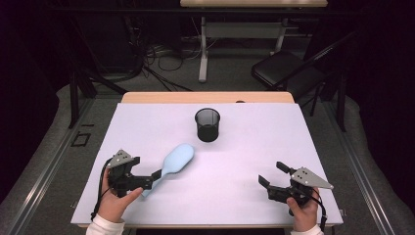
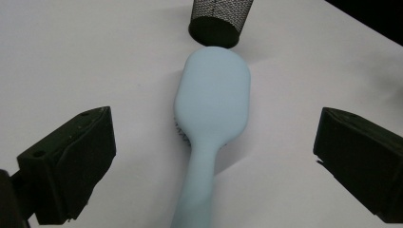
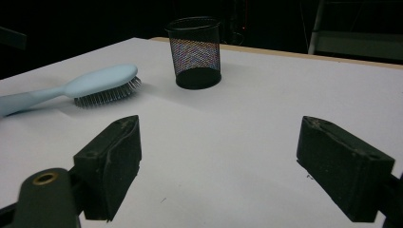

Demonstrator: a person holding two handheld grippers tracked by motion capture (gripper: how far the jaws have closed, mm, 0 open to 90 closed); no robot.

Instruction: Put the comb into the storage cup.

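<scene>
From above, the white worktop (image 1: 235, 161) carries a pale blue plastic hairbrush (image 1: 172, 164) lying flat, back up, head toward a black wire-mesh cup (image 1: 207, 125) that stands upright beyond it. The left tongs (image 1: 155, 178), held in the person's left hand (image 1: 113, 201), sit at the brush's handle end. The right tongs (image 1: 272, 174) hover near the front right corner, well apart from both things. The right tongs' view alone shows the brush's bristles (image 3: 107, 92) facing down against the worktop; the left tongs' view shows only its smooth back (image 2: 214, 95). In the left tongs' view the handle runs up between the 2 black jaws, which stand released, wide of it on both sides and touching nothing. The right tongs (image 3: 218, 156) are also released, with bare worktop between the jaws. The brush head lies just beside the cup (image 2: 219, 21), whether touching cannot be told.
</scene>
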